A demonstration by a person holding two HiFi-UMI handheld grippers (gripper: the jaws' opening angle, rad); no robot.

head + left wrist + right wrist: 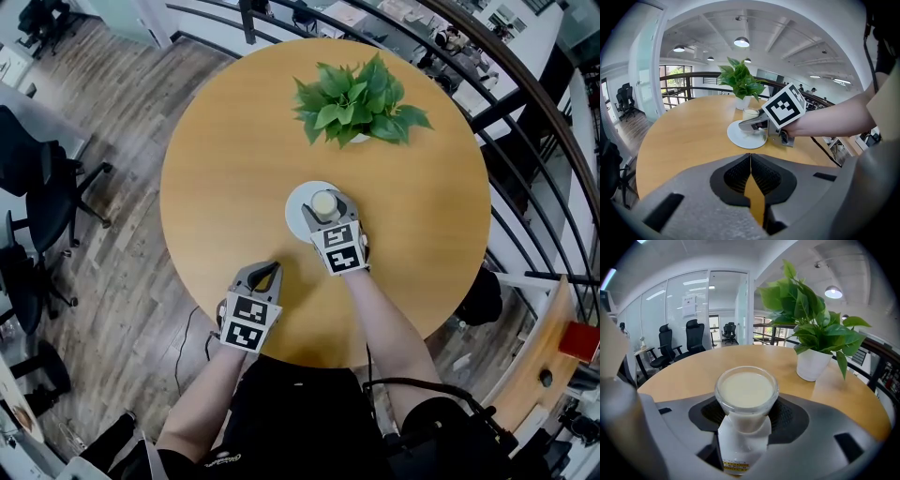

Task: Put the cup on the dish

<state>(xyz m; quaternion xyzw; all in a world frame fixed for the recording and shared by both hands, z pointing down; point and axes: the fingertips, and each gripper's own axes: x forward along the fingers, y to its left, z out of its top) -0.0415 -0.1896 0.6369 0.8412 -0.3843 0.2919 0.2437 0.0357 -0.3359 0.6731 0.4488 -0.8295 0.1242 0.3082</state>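
Note:
A small clear cup (323, 202) of milky liquid stands between the jaws of my right gripper (324, 205), which is shut on it. The cup is over the near right part of a round white dish (294, 208) in the middle of the round wooden table (225, 150). I cannot tell whether the cup's base touches the dish. In the right gripper view the cup (746, 397) fills the gap between the pads. The left gripper view shows the cup (751, 114), the dish (739, 138) and the right gripper (754, 124). My left gripper (269, 273) is shut and empty near the table's front edge.
A potted green plant (361, 103) stands at the far side of the table, behind the dish. Black office chairs (37, 187) are on the wooden floor to the left. A dark railing (525, 122) curves round the right side.

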